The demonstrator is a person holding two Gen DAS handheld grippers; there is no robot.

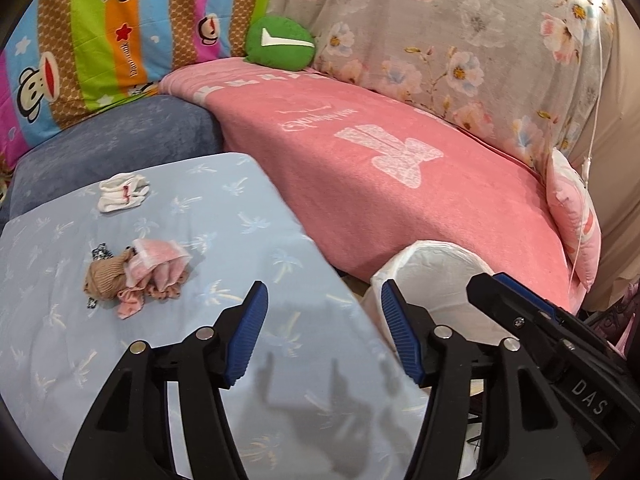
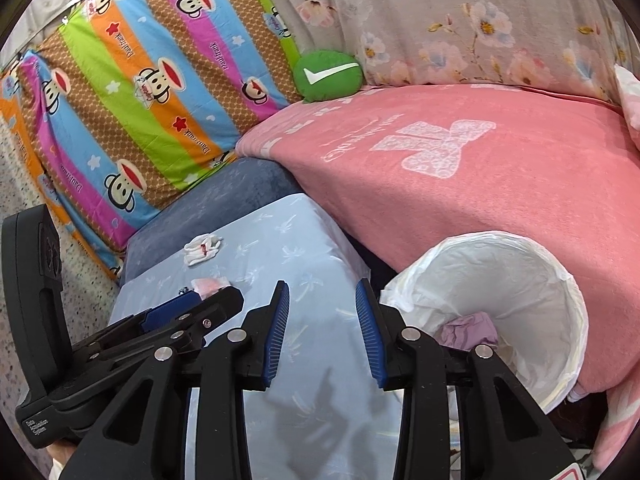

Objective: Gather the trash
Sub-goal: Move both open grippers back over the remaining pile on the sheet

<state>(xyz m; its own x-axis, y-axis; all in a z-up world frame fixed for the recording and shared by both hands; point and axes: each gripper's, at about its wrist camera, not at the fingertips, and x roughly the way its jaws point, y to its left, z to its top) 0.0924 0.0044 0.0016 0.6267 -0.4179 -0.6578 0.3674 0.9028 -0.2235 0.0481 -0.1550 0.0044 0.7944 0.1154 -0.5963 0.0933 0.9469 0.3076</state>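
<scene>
A: Where are we in the collecting?

B: Between pickups, I'd say. Both grippers hang over the table with its pale blue cloth, and neither carries anything. The left gripper has its fingers spread with only cloth showing in the gap. The right gripper is parted too, a little narrower, also empty.

A: And the trash?

B: Two lots are left on the table. A pile of pink, tan and spotted scraps lies near the left edge, ahead and to the left of the left gripper. A white wad with a red mark sits further back, apart from the pile. From the right wrist view the pile is mostly hidden behind the left gripper's body.

A: Where does it go?

B: Into the bin, lined with a white bag, which stands just beside the table on the right, against the pink sofa. A purple crumple already lies inside.

A: So what next?

B: My guess is that the left gripper takes the pile, being nearer. It would have to swing left and forward, drop until the fingers straddle the scraps, then close. The pile is loose and soft, so one pinch may leave bits behind.
</scene>
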